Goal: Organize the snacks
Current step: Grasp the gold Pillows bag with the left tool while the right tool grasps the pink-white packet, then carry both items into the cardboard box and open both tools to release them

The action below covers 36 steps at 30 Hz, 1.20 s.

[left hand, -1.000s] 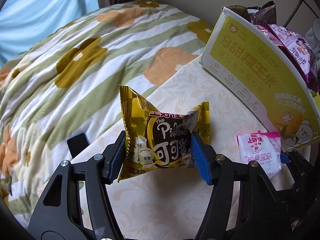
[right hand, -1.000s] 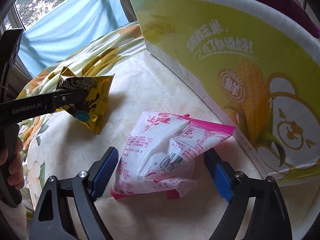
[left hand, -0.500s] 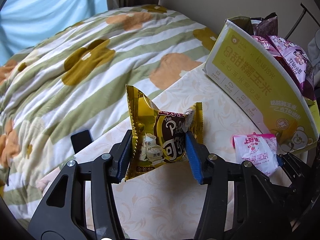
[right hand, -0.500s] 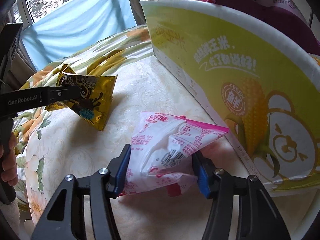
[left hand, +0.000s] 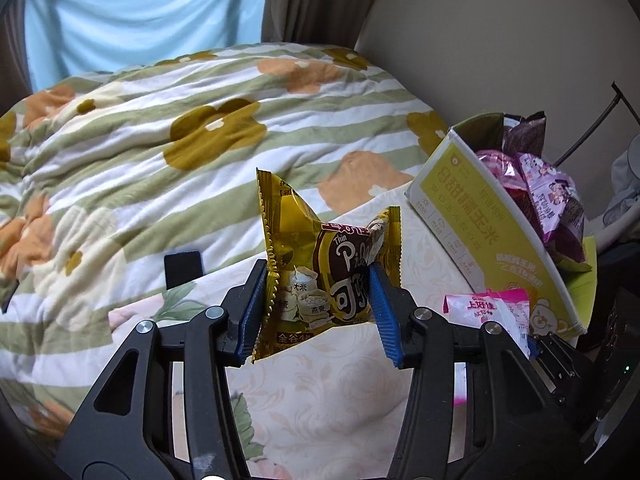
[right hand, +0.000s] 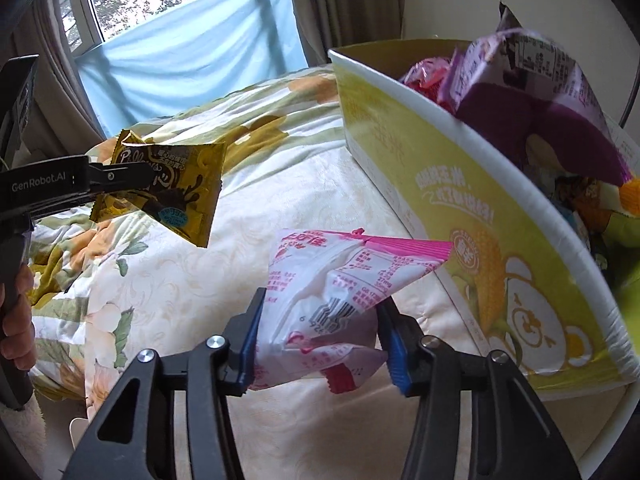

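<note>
Two packets are now off the tabletop, where a second ago both lay on it with the jaws standing wide around them; everything here is placed against the yellow corn box (right hand: 496, 216), the biggest thing at hand, which sits open-topped at the far right corner of the cream floral tabletop (left hand: 328, 408) with purple and pink snack bags (right hand: 536, 92) already heaped inside. The striped floral quilt (left hand: 160, 148) spreads away from the box's left side. Next in size, the gold Pillows packet (left hand: 320, 272) hangs well to the left of the box, lifted clear of the cloth and pinched across its middle by the left gripper (left hand: 318, 312), whose jaws are closing the last bit with the foil creased between the blue pads. Smaller, the pink-and-white packet (right hand: 336, 300) is held just beside the box's front wall, below its rim, squeezed hard by the right gripper (right hand: 320, 340), fully clamped and carrying it above the table. A hand (right hand: 14, 316) grips the left tool's handle. With both grasps made and both snacks raised, the picking step looks finished; what remains is probably carrying each over the rim and dropping it in.
</note>
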Each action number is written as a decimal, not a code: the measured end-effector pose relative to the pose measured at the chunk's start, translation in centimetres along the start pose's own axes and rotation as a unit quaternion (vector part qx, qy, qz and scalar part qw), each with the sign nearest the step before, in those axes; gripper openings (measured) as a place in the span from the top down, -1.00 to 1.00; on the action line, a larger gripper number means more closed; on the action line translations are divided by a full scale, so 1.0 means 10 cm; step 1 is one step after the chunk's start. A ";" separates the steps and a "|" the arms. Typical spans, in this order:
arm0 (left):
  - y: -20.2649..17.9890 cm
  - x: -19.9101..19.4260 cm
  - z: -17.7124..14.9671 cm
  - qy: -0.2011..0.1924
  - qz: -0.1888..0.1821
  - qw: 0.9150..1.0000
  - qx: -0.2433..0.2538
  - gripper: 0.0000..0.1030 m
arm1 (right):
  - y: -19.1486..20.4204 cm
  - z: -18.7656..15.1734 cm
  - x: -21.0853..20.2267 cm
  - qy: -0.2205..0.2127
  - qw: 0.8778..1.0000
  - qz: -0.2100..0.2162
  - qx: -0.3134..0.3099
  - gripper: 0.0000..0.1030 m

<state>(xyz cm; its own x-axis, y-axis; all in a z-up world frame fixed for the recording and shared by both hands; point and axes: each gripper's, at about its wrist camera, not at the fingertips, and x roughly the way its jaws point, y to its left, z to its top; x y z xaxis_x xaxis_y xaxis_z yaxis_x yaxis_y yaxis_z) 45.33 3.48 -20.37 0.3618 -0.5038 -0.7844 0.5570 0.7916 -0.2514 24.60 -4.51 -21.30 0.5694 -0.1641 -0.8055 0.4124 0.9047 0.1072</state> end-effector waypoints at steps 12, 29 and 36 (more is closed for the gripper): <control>-0.64 -1.01 0.02 -0.070 0.024 0.997 -0.033 0.12 | -0.21 0.38 -1.02 -0.058 0.993 0.098 -0.025 0.10; -3.07 -0.56 -0.15 -0.095 -0.007 0.993 -0.073 0.12 | -2.40 0.94 -1.67 -0.075 0.993 0.076 -0.058 0.10; -3.61 -0.10 -0.30 -0.095 0.024 0.991 -0.087 0.11 | -2.96 1.06 -1.57 -0.057 0.994 0.071 -0.062 0.10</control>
<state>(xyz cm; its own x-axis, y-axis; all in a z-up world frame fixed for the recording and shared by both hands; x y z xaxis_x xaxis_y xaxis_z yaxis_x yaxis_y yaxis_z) 22.61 -23.58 -12.24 0.5281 -0.5075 -0.6808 0.4040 0.8554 -0.3243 11.02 -32.87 -5.67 0.6959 -0.0680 -0.7149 0.2354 0.9621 0.1377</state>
